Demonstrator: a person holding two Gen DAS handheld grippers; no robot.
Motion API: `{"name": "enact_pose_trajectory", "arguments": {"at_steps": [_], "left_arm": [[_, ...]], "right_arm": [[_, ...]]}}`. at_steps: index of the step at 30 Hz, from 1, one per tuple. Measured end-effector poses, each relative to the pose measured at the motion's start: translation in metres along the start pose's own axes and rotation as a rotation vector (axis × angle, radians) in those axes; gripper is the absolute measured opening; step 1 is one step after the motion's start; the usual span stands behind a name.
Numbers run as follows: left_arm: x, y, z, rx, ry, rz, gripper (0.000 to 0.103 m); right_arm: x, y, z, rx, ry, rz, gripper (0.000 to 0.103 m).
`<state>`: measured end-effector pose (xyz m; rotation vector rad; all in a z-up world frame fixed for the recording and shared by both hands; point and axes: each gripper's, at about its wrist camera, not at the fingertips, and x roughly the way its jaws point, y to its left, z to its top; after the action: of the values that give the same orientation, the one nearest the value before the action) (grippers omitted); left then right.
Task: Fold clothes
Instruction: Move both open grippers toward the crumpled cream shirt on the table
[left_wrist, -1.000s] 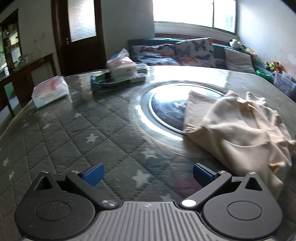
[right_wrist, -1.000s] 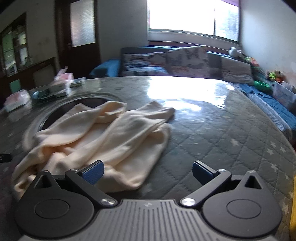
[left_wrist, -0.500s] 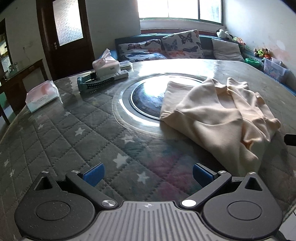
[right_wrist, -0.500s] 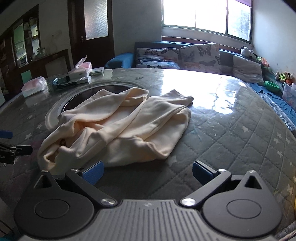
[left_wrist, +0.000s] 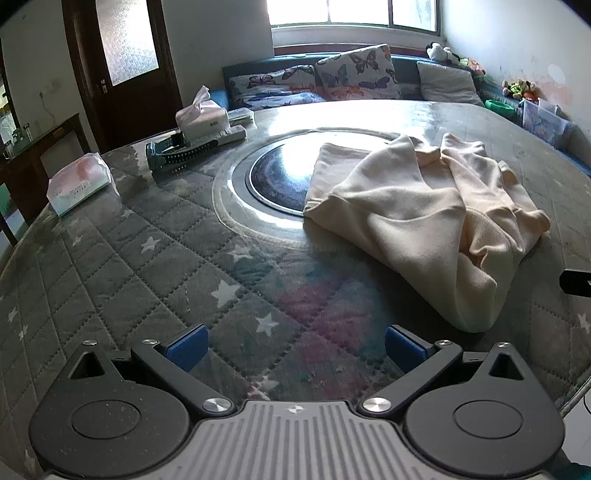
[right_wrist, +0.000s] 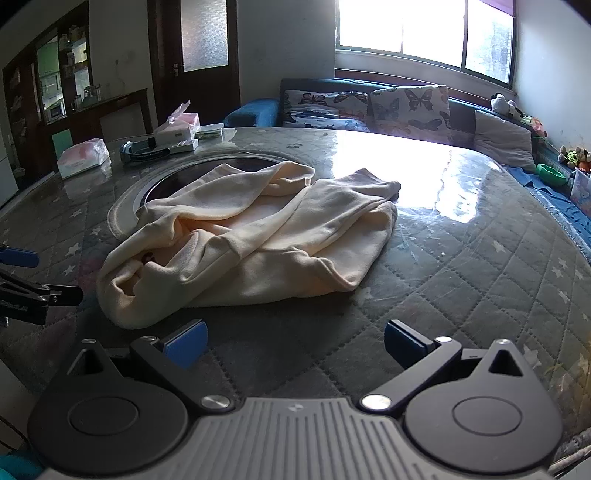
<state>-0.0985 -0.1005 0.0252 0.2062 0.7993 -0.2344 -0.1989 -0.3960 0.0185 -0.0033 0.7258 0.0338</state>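
left wrist: jaws apart, garment (left_wrist: 417, 206) ahead

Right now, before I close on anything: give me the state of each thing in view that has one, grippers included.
Left gripper: open, empty, above the table, short of the garment.
Right gripper: open, empty, near the garment's front edge.
Cream garment: crumpled, unfolded, lying partly over the round inset.
Tissue box: open, a tissue sticking up.
Tissue pack: lying flat near the table edge.
Door: shut.
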Motion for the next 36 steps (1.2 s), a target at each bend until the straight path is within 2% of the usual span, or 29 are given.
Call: {"name": "enact_pose_trajectory", "arguments": {"at_steps": [36], "left_arm": [[0.003, -0.007, 0.006, 0.023, 0.018, -0.025, 0.103]], "right_arm": [[0.007, 0.022, 0.008, -0.038, 0.006, 0.066, 0.102]]}}
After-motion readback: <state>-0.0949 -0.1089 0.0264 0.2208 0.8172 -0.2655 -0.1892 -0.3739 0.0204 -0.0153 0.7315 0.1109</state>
